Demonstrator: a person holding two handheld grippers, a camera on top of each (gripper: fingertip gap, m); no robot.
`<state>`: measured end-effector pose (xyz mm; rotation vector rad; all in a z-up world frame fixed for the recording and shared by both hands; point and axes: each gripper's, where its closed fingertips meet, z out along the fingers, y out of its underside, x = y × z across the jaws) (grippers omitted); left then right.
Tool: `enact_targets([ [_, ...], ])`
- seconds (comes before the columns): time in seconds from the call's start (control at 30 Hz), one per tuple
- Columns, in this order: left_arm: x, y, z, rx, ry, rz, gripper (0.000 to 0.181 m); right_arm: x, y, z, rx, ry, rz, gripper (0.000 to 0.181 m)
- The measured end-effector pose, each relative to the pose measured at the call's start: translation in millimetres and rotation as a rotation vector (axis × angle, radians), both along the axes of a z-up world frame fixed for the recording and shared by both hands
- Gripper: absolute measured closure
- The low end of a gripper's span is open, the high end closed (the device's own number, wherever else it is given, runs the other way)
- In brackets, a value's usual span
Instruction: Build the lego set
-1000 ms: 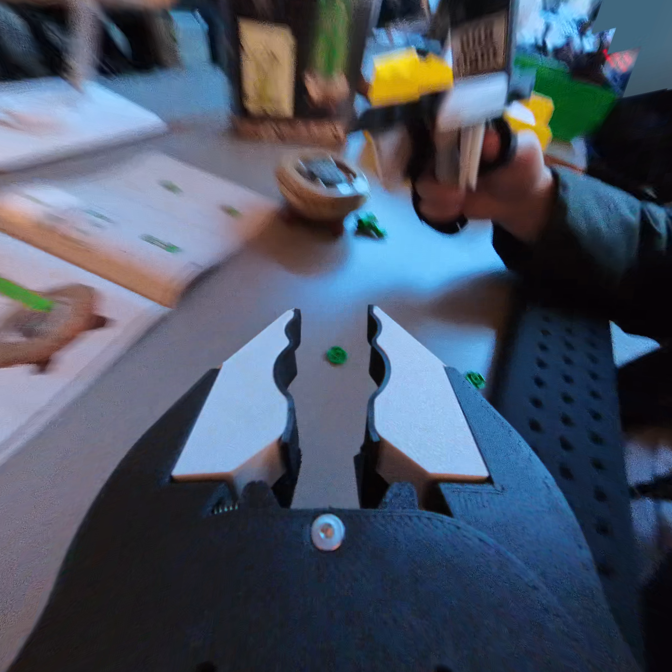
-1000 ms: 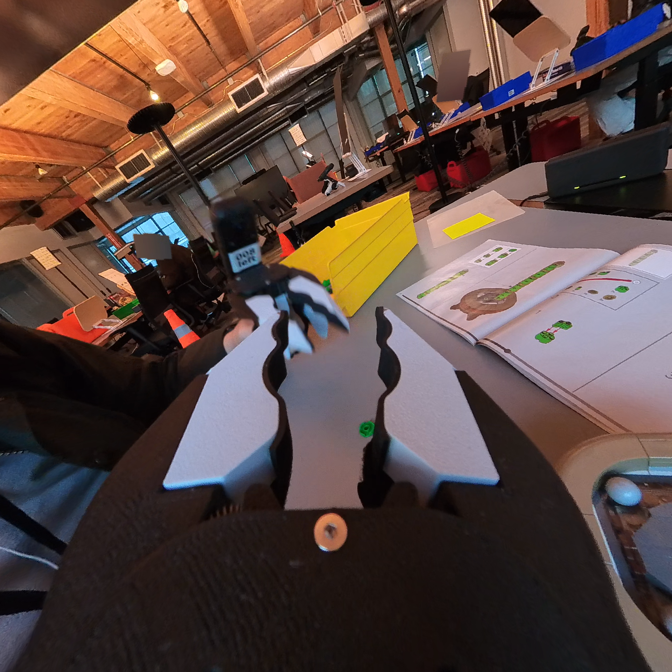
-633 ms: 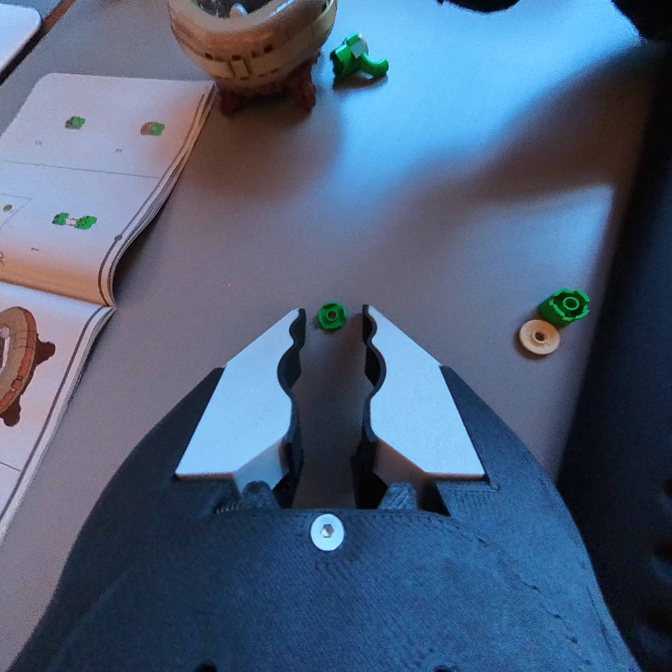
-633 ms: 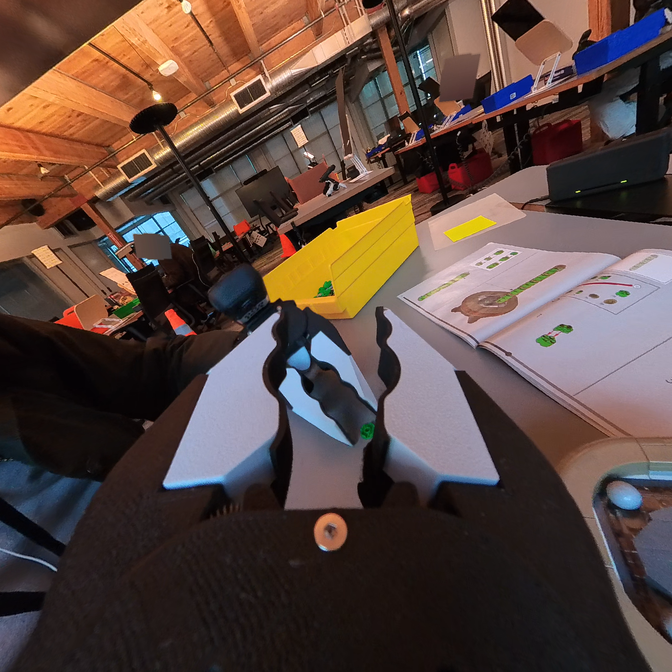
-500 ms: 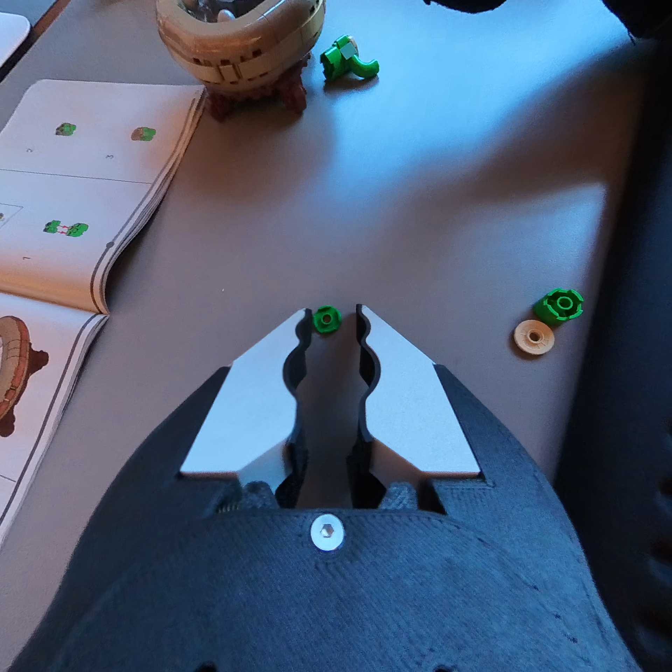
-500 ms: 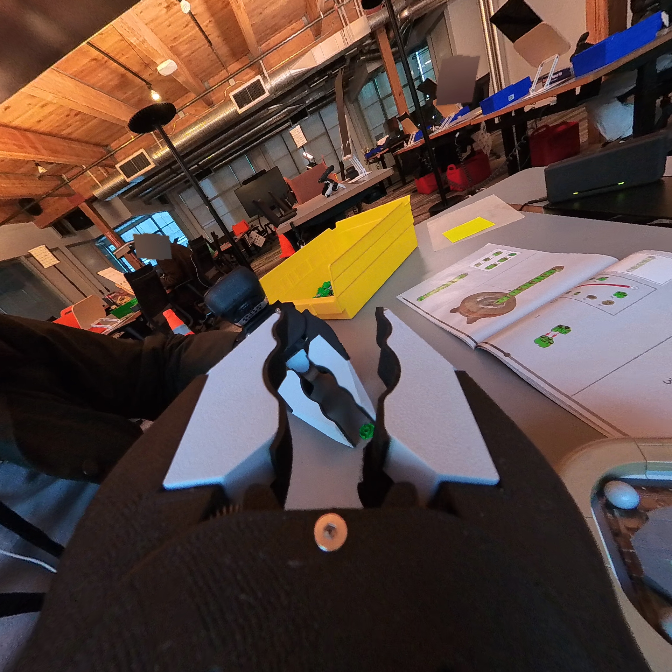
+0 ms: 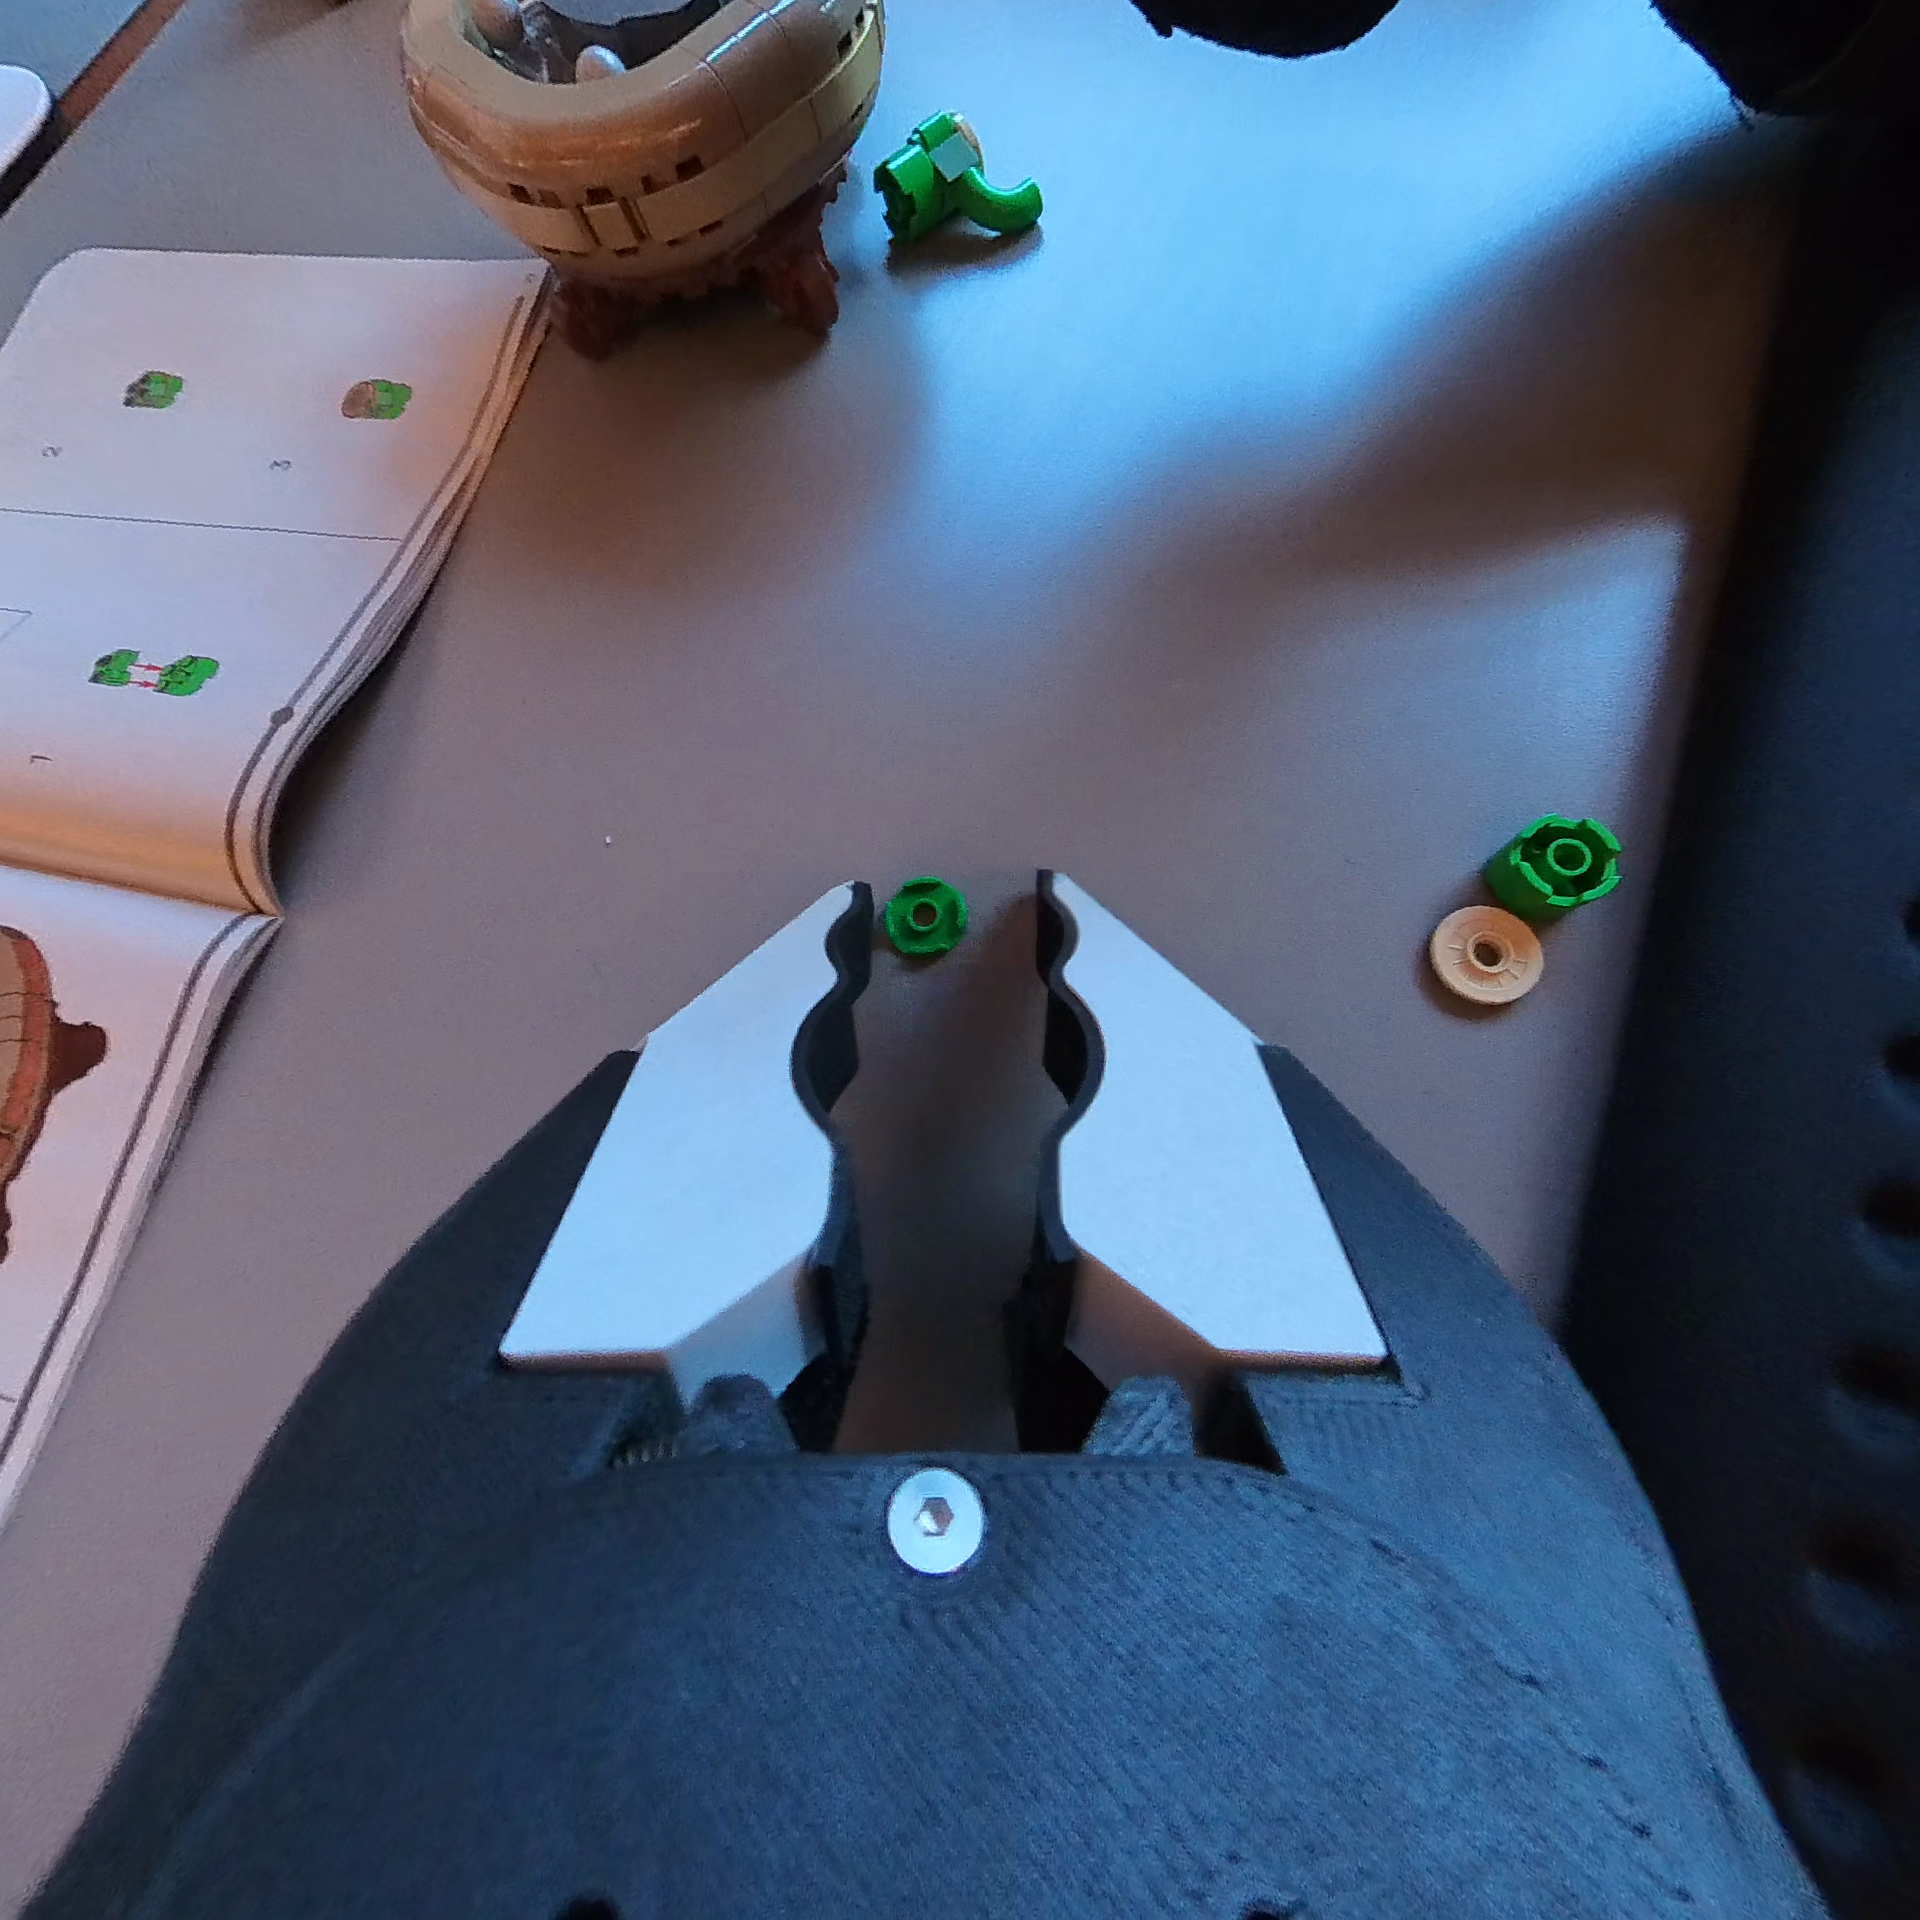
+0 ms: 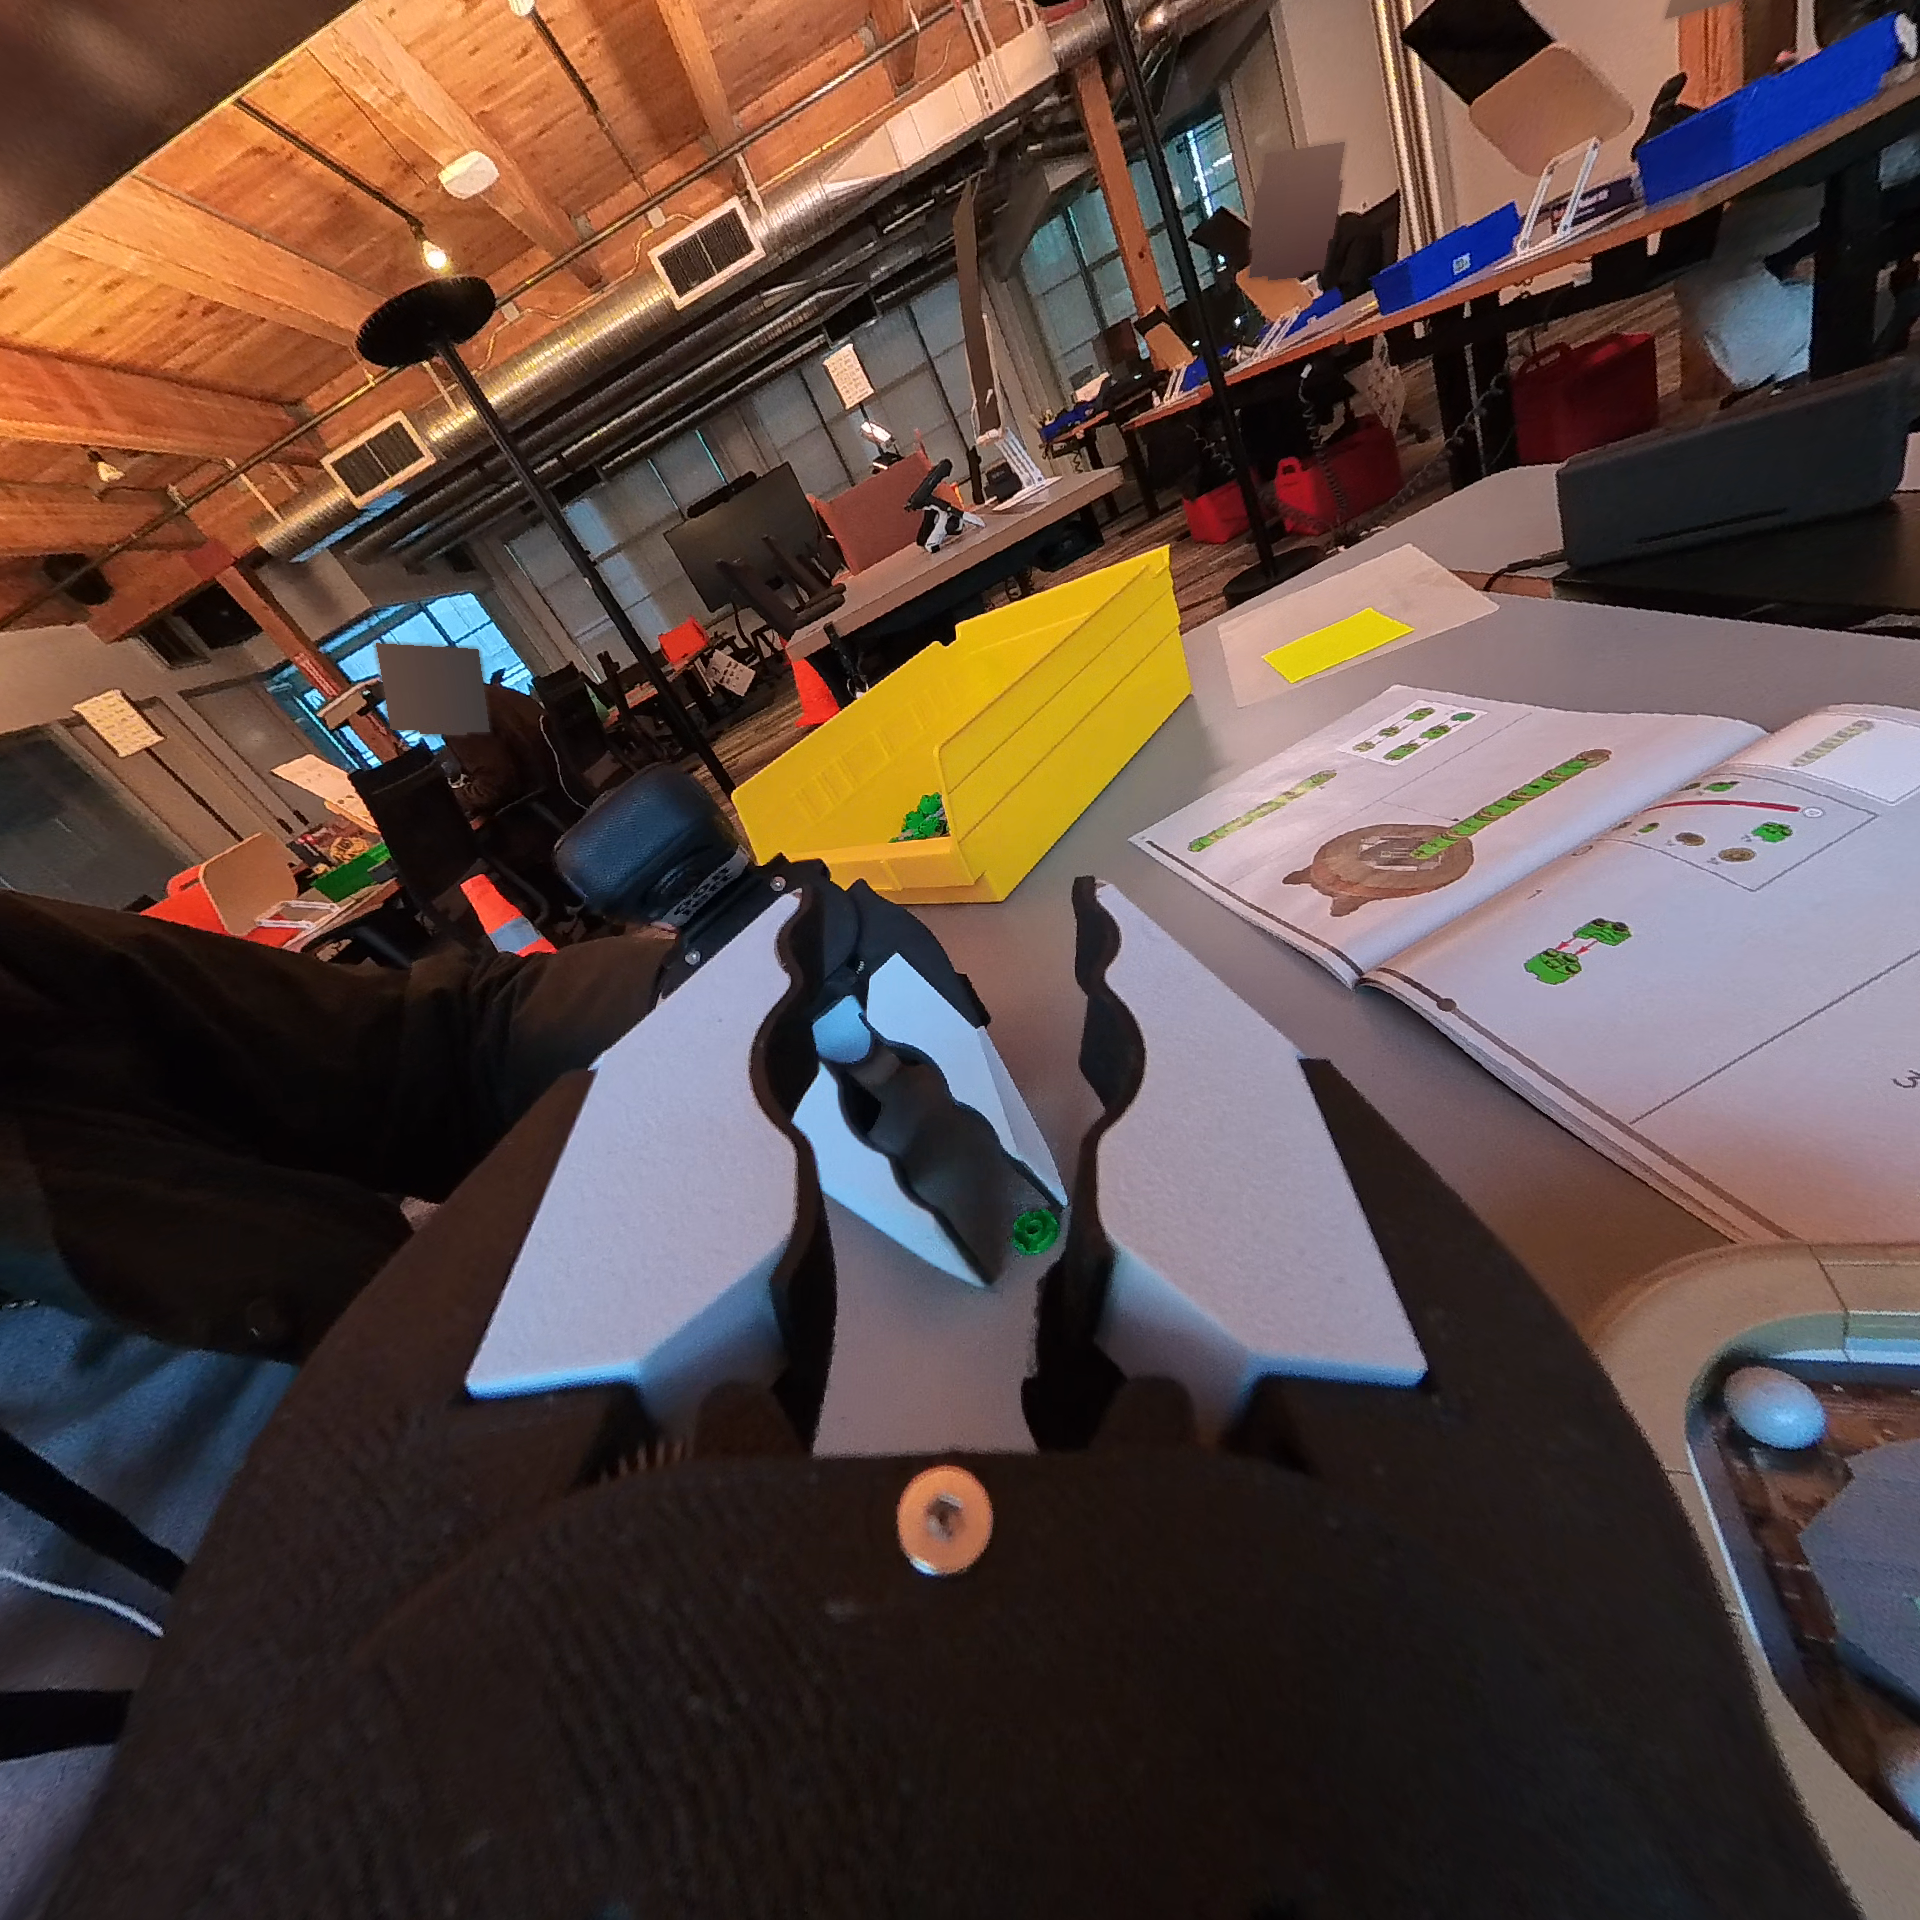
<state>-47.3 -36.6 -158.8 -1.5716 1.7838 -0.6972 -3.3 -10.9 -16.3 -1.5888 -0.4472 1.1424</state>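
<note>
Grey tabletop (image 7: 1195,540) under both my grippers, big open workshop with a wood ceiling behind it in the right wrist view. Landmark is the small green round lego piece (image 7: 926,915): it lies flat on the table between the tips of my left gripper (image 7: 945,899), closer to its left finger (image 7: 727,1122) and just beside that tip; I can't tell if they touch. Left gripper's jaws stand apart, nothing clamped. Well to the right of the piece sits a thicker green round brick (image 7: 1555,865) with a tan round plate (image 7: 1485,954) just beside it. Far beyond the piece stands the tan lego pot (image 7: 644,156) on reddish-brown feet, and a green curved stem assembly (image 7: 951,187) lies right of the pot. Open instruction booklet (image 7: 208,582) lies left of the piece, near the pot.

From my right gripper (image 8: 935,894) the same green piece (image 8: 1035,1232) shows low between its parted fingers, which hold nothing, with the left gripper (image 8: 1013,1236) angled down at it. Yellow bin (image 8: 997,727) with green parts inside sits beyond the piece, booklet (image 8: 1621,935) to its right, pot rim (image 8: 1662,1320) at the near right edge
</note>
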Motion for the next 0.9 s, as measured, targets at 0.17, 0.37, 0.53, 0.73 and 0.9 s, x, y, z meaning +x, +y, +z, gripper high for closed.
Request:
enact_targets([
  [0.17,-0.3,0.0,-0.6,-0.045,0.002,0.007,0.148,-0.7,-0.3,-0.5,-0.002,-0.002,0.003,0.135],
  [0.37,-0.9,-1.2,-0.5,-0.047,0.004,0.002,0.151,-1.4,-1.1,-0.1,0.002,-0.007,0.005,0.135],
  [0.53,-1.4,-1.5,-0.5,-0.055,0.007,0.0,0.152,-1.8,-0.4,-1.6,-0.002,-0.01,0.005,0.135],
  [0.73,-1.4,-0.6,-0.8,-0.09,0.006,0.011,0.152,-2.6,-0.6,-2.1,-0.002,-0.014,0.007,0.135],
  [0.9,-2.0,0.5,-0.8,-0.079,0.01,0.012,0.156,-3.4,-1.2,-2.5,0.001,-0.023,0.009,0.135],
])
